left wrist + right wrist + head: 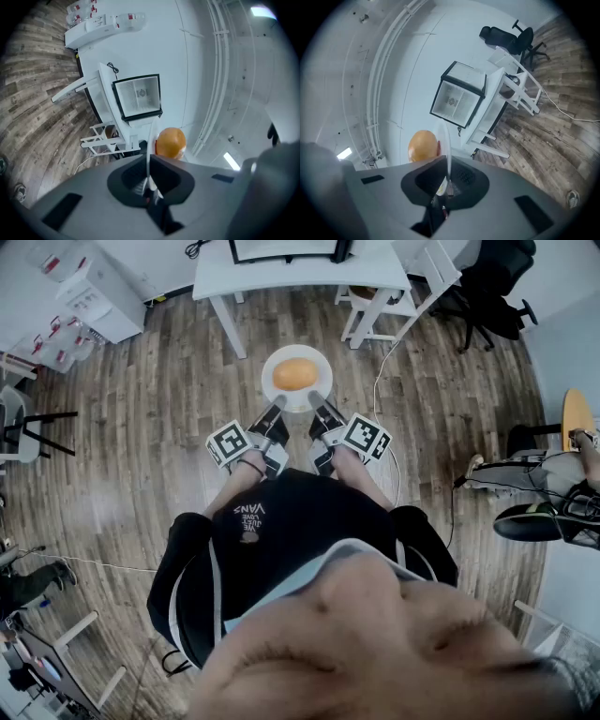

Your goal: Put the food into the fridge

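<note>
At centre of the head view, the left gripper (278, 405) and the right gripper (315, 399) are each clamping narrowly set jaws on the near rim of a white plate (321, 356), which is carrying the round orange food (294, 374). At twelve o'clock from the plate, a white table (300, 277) is bearing the black-framed fridge (138, 96), well apart from the plate. Planked wood floor (159, 399) is lying between them. At one o'clock a white chair (398, 292) is standing beside the table, and a white cable (382, 367) is lying on the floor near it. At two o'clock a black office chair (492, 282) is standing. At ten o'clock a white shelf unit (94, 287) is standing. A white wall (206, 56) is rising behind the fridge.
</note>
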`<state>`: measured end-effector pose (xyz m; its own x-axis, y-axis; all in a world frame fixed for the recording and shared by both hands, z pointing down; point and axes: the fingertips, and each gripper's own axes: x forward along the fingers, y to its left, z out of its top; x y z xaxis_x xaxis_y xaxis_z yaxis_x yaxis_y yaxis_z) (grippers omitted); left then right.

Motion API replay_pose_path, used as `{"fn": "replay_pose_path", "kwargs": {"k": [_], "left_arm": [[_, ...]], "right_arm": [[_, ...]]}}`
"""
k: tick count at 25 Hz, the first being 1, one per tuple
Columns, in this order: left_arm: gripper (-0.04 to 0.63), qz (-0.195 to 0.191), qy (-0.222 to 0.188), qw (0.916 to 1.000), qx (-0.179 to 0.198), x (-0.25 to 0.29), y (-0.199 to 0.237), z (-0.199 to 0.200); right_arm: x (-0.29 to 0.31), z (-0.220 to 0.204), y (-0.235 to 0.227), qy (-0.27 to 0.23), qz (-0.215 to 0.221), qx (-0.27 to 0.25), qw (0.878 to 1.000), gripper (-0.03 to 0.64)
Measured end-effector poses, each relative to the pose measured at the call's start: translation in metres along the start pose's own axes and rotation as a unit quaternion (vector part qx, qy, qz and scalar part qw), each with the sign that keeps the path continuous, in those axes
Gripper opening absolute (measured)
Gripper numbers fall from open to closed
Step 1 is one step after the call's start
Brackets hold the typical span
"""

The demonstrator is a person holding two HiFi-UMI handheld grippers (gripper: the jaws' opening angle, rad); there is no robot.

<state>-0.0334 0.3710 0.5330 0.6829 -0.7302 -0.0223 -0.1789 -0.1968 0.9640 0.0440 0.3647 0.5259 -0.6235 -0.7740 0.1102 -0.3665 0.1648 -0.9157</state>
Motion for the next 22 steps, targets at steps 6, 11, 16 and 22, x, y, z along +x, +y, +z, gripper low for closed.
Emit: {"fn": "replay_pose_path", "kwargs": {"k": [6, 11, 16, 22], "left_arm": [[0.025, -0.003, -0.003, 1.0, -0.001, 0.006, -0.001, 0.002], [0.025, -0.008, -0.012, 0.9999, -0.003, 0.014, -0.004, 0.002], [0.025, -0.006, -0.027, 0.9996, -0.007, 0.019, -0.006, -0.003], [0.025, -0.011, -0.041, 0.999, -0.013, 0.031, -0.005, -0.015]], "right_arm": [[0.003, 0.005, -0.002, -0.002, 0.001, 0.002, 1.0, 0.026], [0.004, 0.015, -0.002, -0.004, 0.019, 0.022, 1.0, 0.026], [0.001, 0.023, -0.003, 0.009, 0.03, 0.014, 0.999, 0.026], [-0.006, 0.034, -0.012, 0.027, 0.037, 0.013, 0.999, 0.026]]}}
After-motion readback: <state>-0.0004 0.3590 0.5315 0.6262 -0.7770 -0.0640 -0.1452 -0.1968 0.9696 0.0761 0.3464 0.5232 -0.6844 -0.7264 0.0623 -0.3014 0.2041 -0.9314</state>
